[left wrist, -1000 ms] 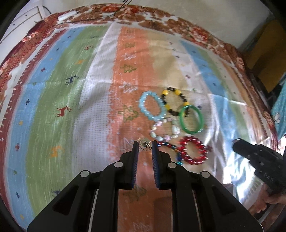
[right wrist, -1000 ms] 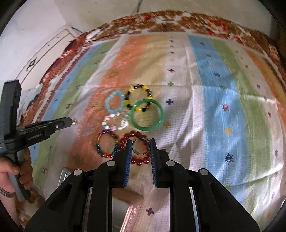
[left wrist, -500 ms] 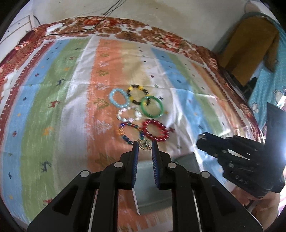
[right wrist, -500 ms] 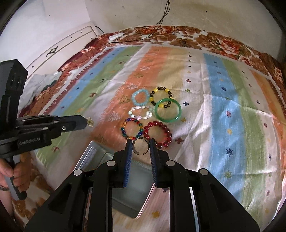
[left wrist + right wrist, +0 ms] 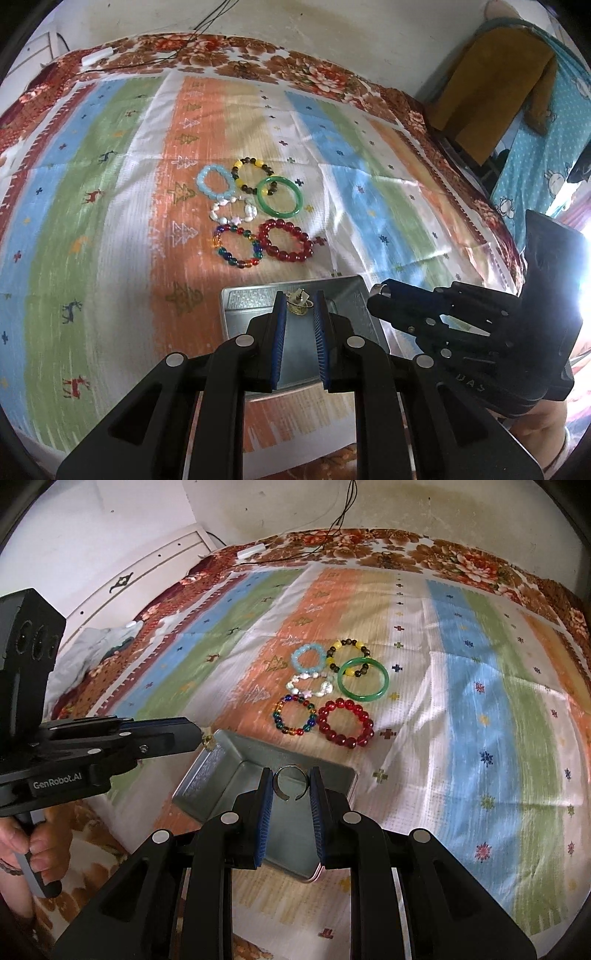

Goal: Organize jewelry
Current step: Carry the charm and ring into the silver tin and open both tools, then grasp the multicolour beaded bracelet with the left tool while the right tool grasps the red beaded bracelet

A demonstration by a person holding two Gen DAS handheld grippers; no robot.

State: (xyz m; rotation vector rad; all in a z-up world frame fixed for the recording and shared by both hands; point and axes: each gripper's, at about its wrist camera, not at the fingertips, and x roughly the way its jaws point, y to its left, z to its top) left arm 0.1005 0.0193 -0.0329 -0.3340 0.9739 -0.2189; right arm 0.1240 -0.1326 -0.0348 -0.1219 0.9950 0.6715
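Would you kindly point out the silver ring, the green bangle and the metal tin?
silver ring (image 5: 290, 783), right wrist view, on its band between the fingers.
green bangle (image 5: 364, 696), right wrist view, on its near rim.
metal tin (image 5: 236, 771), right wrist view, on its bare floor.

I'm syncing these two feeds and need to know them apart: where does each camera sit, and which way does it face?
Left wrist: on the left gripper, looking down and forward over the tin to the bracelets; its jaws pinch a small gold piece; the right gripper enters from the right.
Right wrist: on the right gripper, same direction, jaws holding a ring; the left gripper and a hand show at left.
Shared: tin, bracelets, striped cloth.
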